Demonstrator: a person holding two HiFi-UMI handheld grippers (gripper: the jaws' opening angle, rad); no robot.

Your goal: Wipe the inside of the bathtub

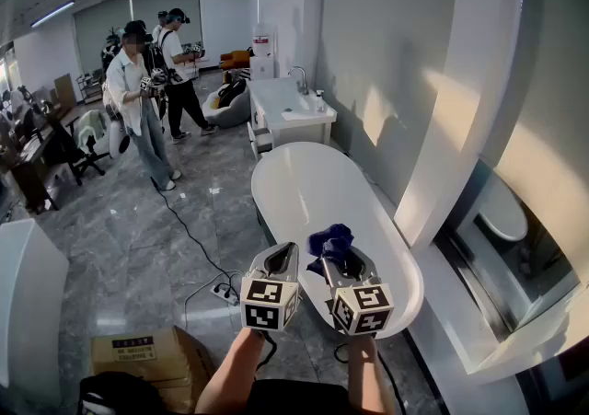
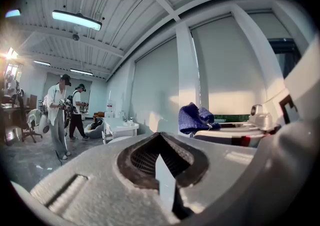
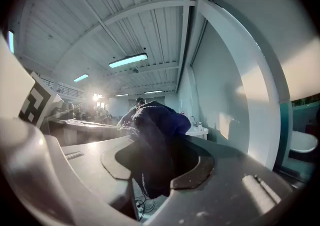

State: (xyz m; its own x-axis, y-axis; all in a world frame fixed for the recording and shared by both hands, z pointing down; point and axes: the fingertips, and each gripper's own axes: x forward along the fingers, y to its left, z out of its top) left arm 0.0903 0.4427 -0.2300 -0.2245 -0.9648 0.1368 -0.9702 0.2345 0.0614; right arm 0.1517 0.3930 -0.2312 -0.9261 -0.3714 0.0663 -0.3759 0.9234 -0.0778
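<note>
The white oval bathtub lies ahead of me on the grey floor, its inside bare. My right gripper hangs over the tub's near end, shut on a dark blue cloth that bunches out past its tips. In the right gripper view the cloth fills the gap between the jaws of the gripper. My left gripper is just to the left, over the tub's near rim, shut with nothing in it. The left gripper view shows its jaws closed and the blue cloth off to the right.
A white sink cabinet with a tap stands beyond the tub. A white slanted pillar rises on the right. Three people stand at the back left. A power strip with its cable and a cardboard box are on the floor nearby.
</note>
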